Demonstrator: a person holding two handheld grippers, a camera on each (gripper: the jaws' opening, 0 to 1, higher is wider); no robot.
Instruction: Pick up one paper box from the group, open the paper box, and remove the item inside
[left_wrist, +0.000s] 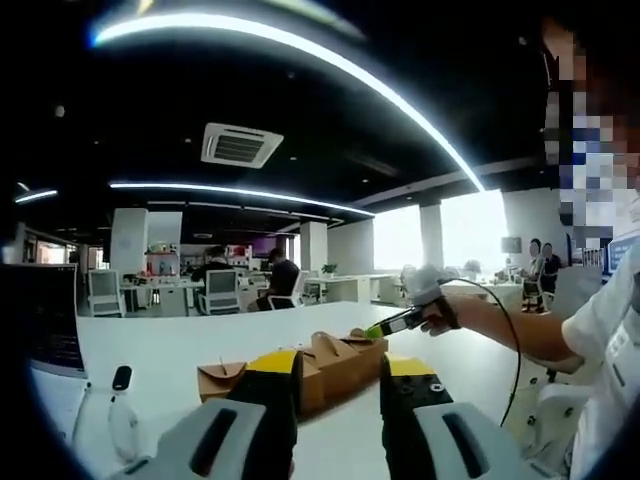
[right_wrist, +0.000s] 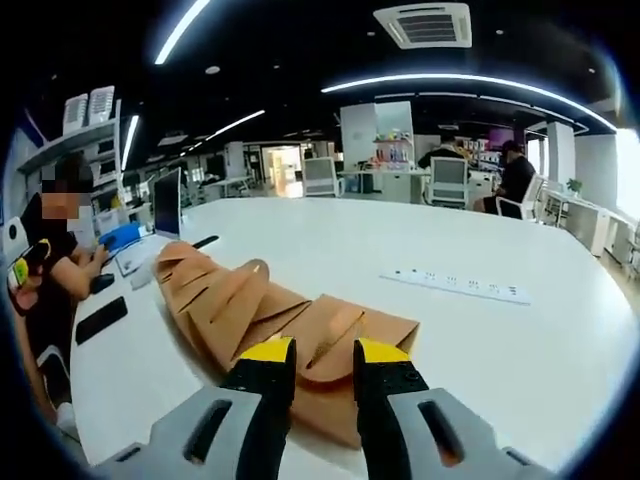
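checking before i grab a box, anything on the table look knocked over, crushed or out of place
Nothing stands out. The brown paper boxes lie in one tidy overlapping row on the white table, none visibly crushed or torn. A power strip lies flat, apart from them. The right gripper hovers at the near end of the row, fingers apart.

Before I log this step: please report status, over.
Left gripper open, holding nothing. Right gripper open at nearest paper box. Boxes in row, all closed. Nothing blocking.
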